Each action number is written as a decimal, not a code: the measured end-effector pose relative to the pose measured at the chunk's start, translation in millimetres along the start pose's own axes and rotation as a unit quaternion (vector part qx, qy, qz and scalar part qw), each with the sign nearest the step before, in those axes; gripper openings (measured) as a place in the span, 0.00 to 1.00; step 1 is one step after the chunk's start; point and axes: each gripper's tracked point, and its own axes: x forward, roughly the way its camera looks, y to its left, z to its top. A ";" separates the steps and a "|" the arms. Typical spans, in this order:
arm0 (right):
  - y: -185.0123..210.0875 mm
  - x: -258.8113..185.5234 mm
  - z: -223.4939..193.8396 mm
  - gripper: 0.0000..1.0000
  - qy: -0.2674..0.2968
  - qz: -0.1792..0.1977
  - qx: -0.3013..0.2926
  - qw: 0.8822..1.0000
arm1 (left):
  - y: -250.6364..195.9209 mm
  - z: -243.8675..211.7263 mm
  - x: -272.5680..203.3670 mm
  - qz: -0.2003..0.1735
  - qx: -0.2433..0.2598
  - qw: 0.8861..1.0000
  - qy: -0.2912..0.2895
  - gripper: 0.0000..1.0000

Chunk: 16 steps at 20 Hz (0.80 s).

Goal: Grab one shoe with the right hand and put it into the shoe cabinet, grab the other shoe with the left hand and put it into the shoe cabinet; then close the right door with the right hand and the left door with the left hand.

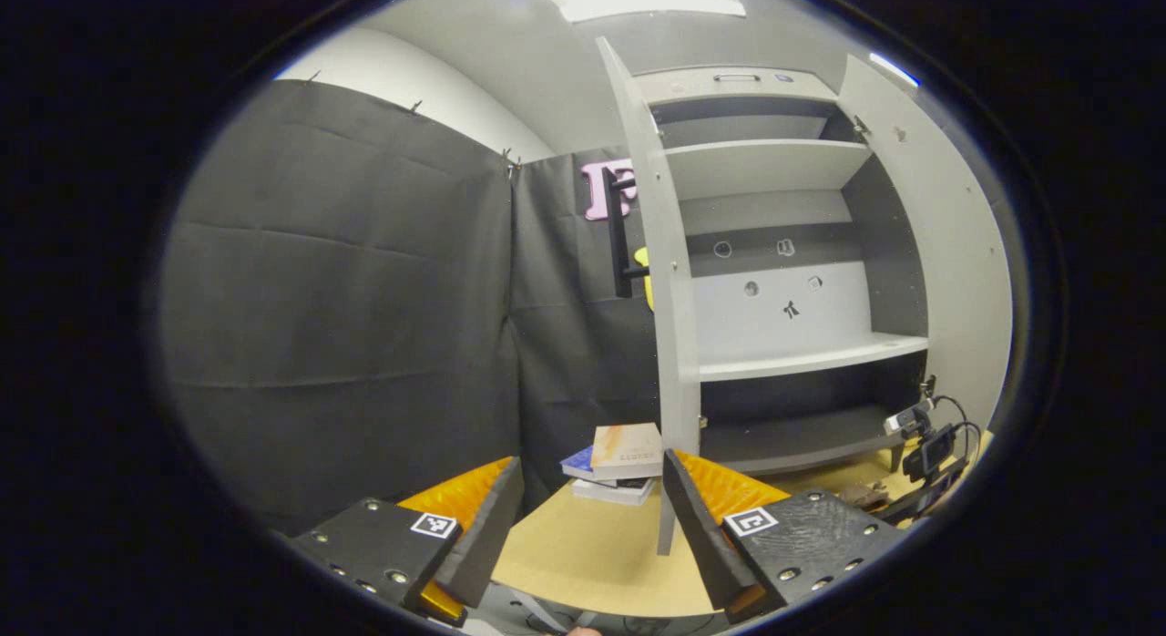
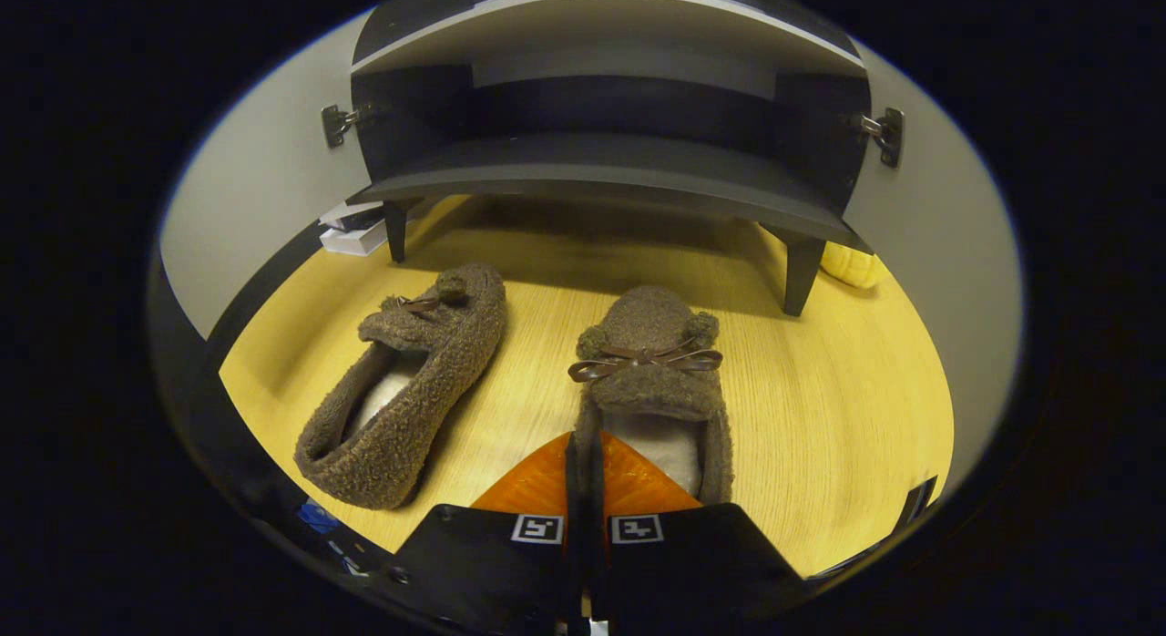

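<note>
right shoe (image 2: 651,381) on the wooden floor (image 2: 820,417) before the shoe cabinet (image 2: 601,176), its rim pinched between my right gripper (image 2: 583,477) fingers; left shoe (image 2: 410,381) lies beside it, apart. my left gripper (image 1: 592,518) is held with fingers spread, holding nothing, near the open left door (image 1: 660,281); stacked books (image 1: 619,463) beyond, their lettering unreadable.
</note>
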 end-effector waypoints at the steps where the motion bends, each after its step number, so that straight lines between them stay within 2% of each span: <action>1: -2.9 -5.7 2.9 0.05 -0.009 0.000 0.005 1.000 | -1.2 1.2 -1.2 -0.002 -0.001 1.000 -0.001 0.97; 6: -2.8 -33.3 23.9 0.05 -0.034 0.025 0.037 0.998 | -15.8 8.7 -7.1 -0.020 -0.003 1.000 -0.012 0.97; 9: -1.8 -54.7 40.4 0.05 -0.061 0.035 0.036 0.997 | -32.3 10.8 -8.2 -0.038 -0.005 0.999 -0.018 0.97; 10: -1.9 -62.8 47.3 0.01 -0.070 0.037 0.033 0.996 | -36.5 12.2 -9.6 -0.044 -0.005 0.999 -0.020 0.90; 11: -2.7 -70.5 53.6 0.05 -0.081 0.038 0.031 0.996 | -41.6 13.4 -10.8 -0.050 -0.006 0.998 -0.022 0.90; 16: -6.1 -110.7 89.6 0.05 -0.128 0.042 0.035 0.990 | -64.0 17.7 -13.6 -0.078 -0.016 0.996 -0.031 0.90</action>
